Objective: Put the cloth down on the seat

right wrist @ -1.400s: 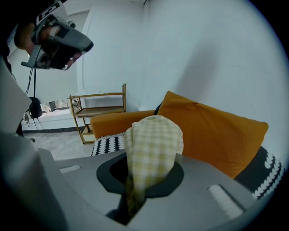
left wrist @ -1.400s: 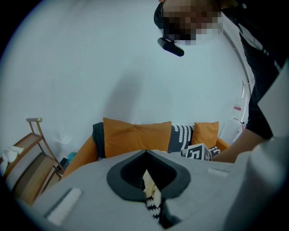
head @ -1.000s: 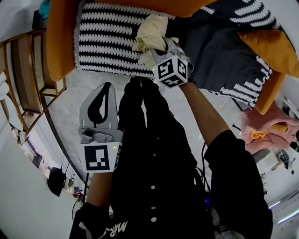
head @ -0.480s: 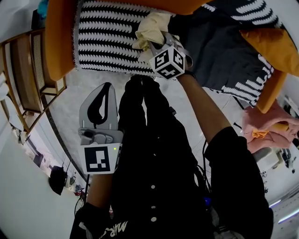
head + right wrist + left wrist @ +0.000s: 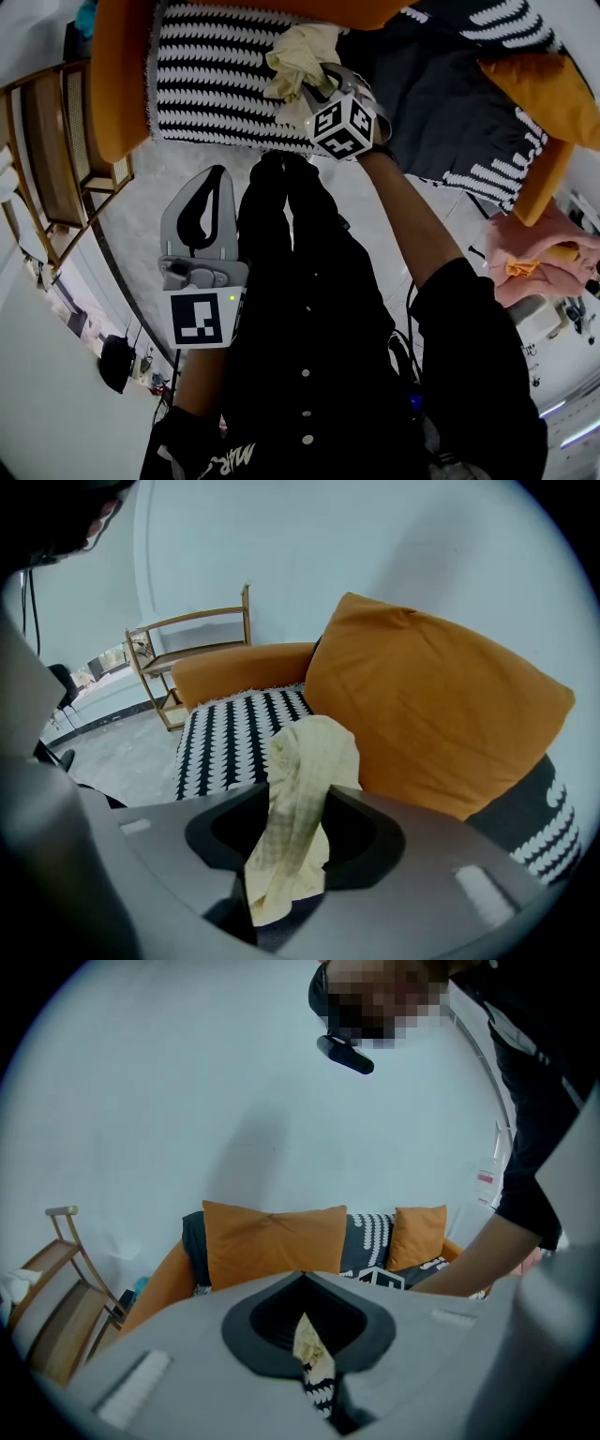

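Observation:
A pale yellow cloth (image 5: 298,58) hangs bunched from my right gripper (image 5: 317,92), which is shut on it. The cloth is held just above the black-and-white patterned seat (image 5: 211,84) of an orange sofa. In the right gripper view the cloth (image 5: 298,808) drapes out between the jaws of the right gripper (image 5: 298,794), with the seat (image 5: 230,728) beyond it. My left gripper (image 5: 216,178) is shut with nothing in it, low beside the person's body over the floor. In the left gripper view, the left gripper (image 5: 305,1283) points toward the sofa.
Orange cushions (image 5: 427,719) line the sofa back, and an orange armrest (image 5: 117,75) bounds the seat's left side. A dark patterned throw (image 5: 450,103) covers the right part of the seat. A wooden rack (image 5: 56,159) stands left of the sofa. Pink fabric (image 5: 539,253) lies at the right.
My right gripper has moved a little farther over the seat with the cloth. The left gripper has stayed where it was.

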A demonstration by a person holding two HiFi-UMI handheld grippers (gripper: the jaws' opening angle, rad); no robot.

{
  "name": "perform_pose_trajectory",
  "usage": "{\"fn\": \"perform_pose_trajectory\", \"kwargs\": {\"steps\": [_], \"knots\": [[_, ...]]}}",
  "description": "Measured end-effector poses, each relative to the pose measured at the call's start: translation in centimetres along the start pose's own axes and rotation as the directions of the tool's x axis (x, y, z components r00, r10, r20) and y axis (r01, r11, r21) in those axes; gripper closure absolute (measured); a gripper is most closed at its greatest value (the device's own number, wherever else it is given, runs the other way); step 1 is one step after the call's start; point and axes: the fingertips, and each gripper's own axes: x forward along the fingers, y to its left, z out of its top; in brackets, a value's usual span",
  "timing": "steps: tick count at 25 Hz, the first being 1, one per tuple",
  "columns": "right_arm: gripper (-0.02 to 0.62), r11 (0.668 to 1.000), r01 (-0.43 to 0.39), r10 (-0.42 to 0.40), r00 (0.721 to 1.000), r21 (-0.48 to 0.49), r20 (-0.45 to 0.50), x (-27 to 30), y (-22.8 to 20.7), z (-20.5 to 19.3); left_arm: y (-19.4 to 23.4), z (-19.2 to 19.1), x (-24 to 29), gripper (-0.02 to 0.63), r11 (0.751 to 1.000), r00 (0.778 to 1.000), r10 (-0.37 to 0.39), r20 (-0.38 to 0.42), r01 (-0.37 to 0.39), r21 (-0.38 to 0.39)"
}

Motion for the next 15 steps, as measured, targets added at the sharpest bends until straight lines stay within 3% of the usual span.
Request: {"fn": "perform_pose_trajectory", "kwargs": {"steps": [8,12,15], "knots": [[0.424,0.998,0.056,-0.055,0.997,-0.015,0.045,-3.6,-1.5,0.1,-0.5,1.6,-0.8,0.606,0.999,1.000,0.001,0.025,-0.002,0.032],[0.448,0.998,0.055,-0.053,0.997,-0.028,0.061,-5.7,-1.2,0.6,-1.1,3.8,-1.8,0.606,0.998,0.994,-0.009,0.106,0.002,0.061],[0.484,0.997,0.059,-0.054,0.994,-0.054,0.097,-7.6,-0.9,1.7,-1.3,4.5,-2.5,0.606,0.997,0.994,-0.012,0.112,0.003,0.080]]}}
